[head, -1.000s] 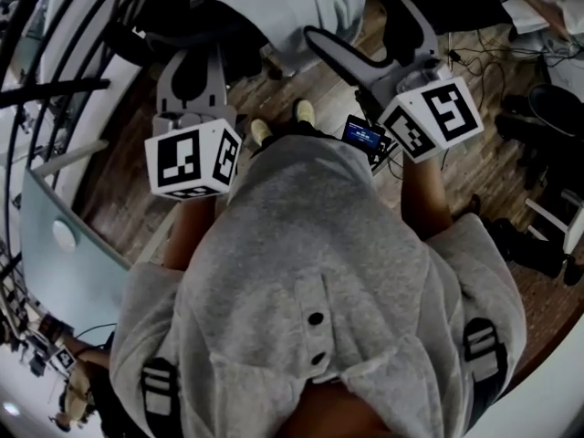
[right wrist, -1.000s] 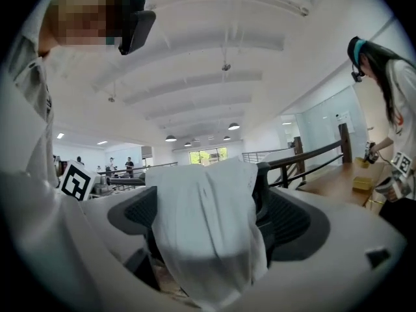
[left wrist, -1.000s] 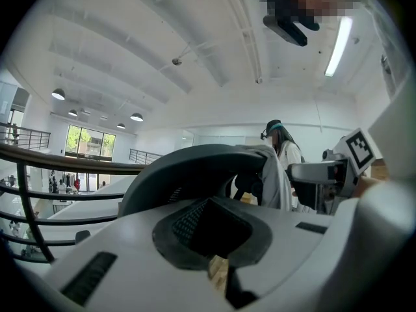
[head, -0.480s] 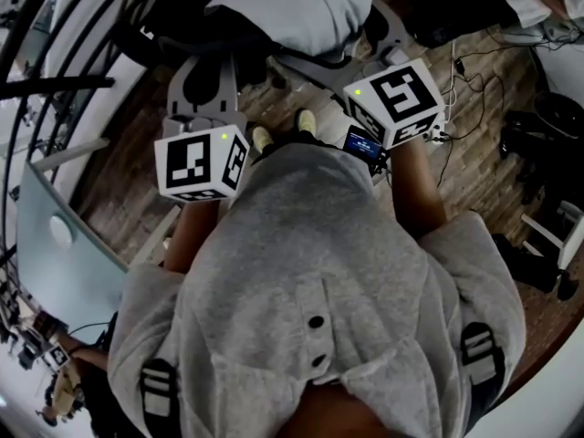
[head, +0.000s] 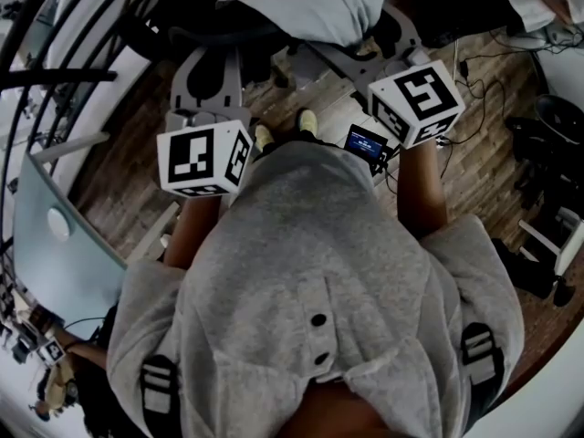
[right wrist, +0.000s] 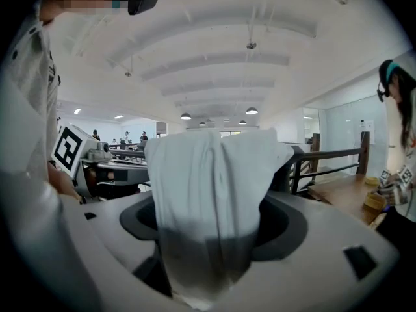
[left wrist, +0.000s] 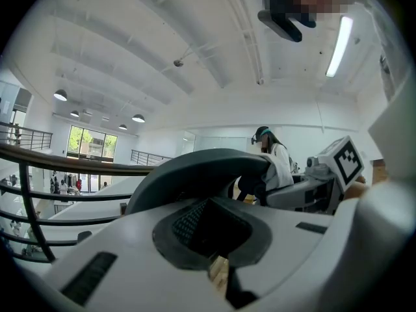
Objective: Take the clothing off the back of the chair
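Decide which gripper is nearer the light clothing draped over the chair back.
Right. The right gripper has the clothing bunched between its jaws, which have just been closing. The left gripper hangs off to the cloth's left, short of it and not touching.

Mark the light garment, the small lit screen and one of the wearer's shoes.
light garment (right wrist: pixel 208 168), right gripper view, middle of its bunched fabric.
small lit screen (head: pixel 365 140), head view, centre of its blue display.
shoe (head: pixel 307 118), head view, its pale toe.
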Motion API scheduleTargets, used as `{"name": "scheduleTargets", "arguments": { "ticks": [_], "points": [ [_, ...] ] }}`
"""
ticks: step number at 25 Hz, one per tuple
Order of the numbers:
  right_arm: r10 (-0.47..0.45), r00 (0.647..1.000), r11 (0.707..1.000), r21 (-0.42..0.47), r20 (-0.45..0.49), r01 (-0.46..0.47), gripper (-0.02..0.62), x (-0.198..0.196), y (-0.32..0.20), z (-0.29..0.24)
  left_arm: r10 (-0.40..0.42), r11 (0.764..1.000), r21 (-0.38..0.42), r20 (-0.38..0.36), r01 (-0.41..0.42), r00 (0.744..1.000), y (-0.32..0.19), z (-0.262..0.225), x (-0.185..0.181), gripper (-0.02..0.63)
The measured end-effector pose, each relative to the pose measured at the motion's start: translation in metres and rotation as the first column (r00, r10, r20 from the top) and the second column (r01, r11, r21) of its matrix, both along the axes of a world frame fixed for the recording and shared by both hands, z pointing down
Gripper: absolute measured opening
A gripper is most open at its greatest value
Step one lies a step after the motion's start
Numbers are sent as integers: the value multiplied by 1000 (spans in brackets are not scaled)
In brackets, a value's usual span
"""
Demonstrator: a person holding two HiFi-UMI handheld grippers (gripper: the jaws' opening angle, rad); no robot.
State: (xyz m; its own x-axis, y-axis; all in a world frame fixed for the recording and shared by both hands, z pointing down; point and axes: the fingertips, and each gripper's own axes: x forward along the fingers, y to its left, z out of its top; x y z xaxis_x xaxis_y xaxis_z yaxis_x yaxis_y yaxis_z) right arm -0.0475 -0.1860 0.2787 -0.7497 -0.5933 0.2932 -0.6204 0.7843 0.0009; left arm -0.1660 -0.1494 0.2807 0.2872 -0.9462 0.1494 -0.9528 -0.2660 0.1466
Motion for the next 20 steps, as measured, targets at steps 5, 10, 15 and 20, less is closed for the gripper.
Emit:
{"name": "scheduleTargets", "arguments": {
  "ticks": [5,10,15,20],
  "points": [
    [-84,996,993,-77,27,86,291,8,11,-3,2,1000,-2,3,-2,1000,6,4,2,12],
    [-53,999,992,-116,5,53,141,26,-7,-2,5,1000,-4,4,-5,1000,0,9,-3,12],
    [-38,997,998,-54,-64,34,140,20,-12,-4,1,1000,-1,2,-1,1000,-1,5,-4,12],
    [95,988,992,93,-119,-85,101,31,-19,-16,18,1000,4,0,-18,1000,0,1,3,12]
  ]
}}
